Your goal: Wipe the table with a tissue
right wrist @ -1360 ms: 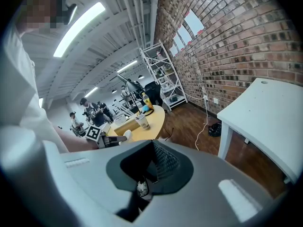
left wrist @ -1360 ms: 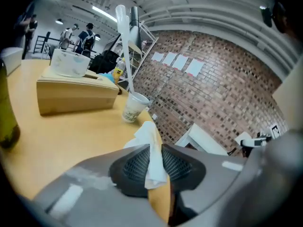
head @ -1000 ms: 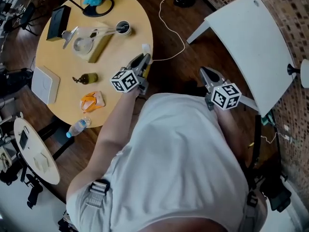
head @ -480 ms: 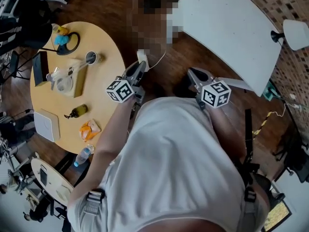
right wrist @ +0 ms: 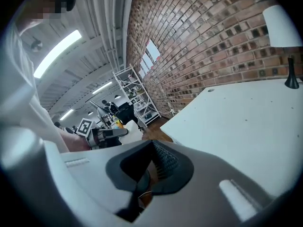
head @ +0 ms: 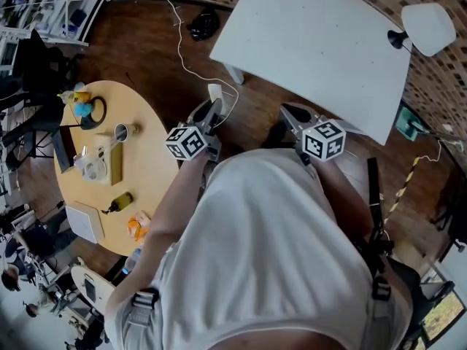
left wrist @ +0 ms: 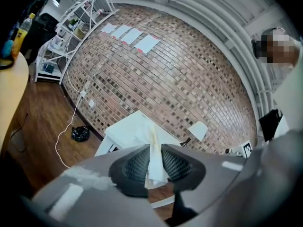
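Note:
My left gripper [head: 212,109] is shut on a white tissue [head: 215,92] that sticks out past its tips. In the left gripper view the tissue [left wrist: 155,161] hangs pinched between the two ribbed pads, with the gripper [left wrist: 155,150] aimed at a white table [left wrist: 127,131] in front of a brick wall. In the head view that white table [head: 314,42] lies just beyond both grippers. My right gripper [head: 289,111] is held level beside the left one, its jaws together with nothing in them [right wrist: 152,144]. The white table [right wrist: 246,122] fills the right of the right gripper view.
A round wooden table [head: 149,162] with a bottle, a cup and other items stands at the left. A white cable [head: 191,63] and a black object [head: 203,24] lie on the wood floor. A white lamp [head: 425,26] stands at the white table's far right corner.
Both grippers have swung away from the round wooden table toward the white table, which now lies straight ahead. The left gripper still holds the tissue.

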A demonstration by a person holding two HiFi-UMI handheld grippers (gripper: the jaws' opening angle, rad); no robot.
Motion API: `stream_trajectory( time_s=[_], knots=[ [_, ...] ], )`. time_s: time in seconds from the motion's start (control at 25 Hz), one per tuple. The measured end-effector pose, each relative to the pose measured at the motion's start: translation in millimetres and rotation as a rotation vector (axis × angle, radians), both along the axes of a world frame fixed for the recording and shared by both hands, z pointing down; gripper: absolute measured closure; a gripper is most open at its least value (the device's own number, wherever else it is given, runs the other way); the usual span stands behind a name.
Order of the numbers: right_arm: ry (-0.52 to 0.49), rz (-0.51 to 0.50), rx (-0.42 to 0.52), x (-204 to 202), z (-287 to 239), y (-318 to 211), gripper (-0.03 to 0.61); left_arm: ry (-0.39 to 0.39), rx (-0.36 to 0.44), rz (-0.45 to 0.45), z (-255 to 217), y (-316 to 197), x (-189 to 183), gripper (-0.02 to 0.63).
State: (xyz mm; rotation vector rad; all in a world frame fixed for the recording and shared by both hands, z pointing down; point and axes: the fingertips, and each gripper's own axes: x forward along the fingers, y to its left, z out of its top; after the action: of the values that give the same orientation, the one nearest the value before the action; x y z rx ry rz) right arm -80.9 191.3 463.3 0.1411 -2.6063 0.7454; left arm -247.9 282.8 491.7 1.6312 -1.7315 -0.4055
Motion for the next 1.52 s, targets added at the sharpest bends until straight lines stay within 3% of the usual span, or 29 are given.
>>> stream_trajectory(
  time_s=[0.2,0.56,0.8,1.08,1.36,1.52],
  knots=[
    [-0.059,-0.017,0.009,6.5,-11.0,-45.1,0.572,-0.042,-0.055,0.029,4.4,-51.7,13.9,0.535],
    [-0.065,0.073,-0.03,50.5,-12.6,-113.8,0.572,-0.129,-0.092,0.057,-16.5,-129.9,25.4,0.534],
    [-0.041,0.111,-0.06,58.0,-5.1,-136.1,0.572,-0.146,-0.118,0.008,-17.6,-151.0,-6.8,0.534],
    [-0.043,0.183,-0.065,44.4,-6.3,-158.2,0.572,-0.091,-0.115,-0.012,-6.7,-171.1,-48.9,0.534],
    [-0.034,0.249,-0.072,17.1,-8.8,-183.3,0.572,-0.346,-0.27,0.144,20.9,-199.1,-79.9,0.534],
    [-0.054,0.269,-0.083,-6.4,-18.2,-190.0,0.572,-0.295,-0.31,0.182,48.5,-216.9,-84.7,0.534]
  ],
)
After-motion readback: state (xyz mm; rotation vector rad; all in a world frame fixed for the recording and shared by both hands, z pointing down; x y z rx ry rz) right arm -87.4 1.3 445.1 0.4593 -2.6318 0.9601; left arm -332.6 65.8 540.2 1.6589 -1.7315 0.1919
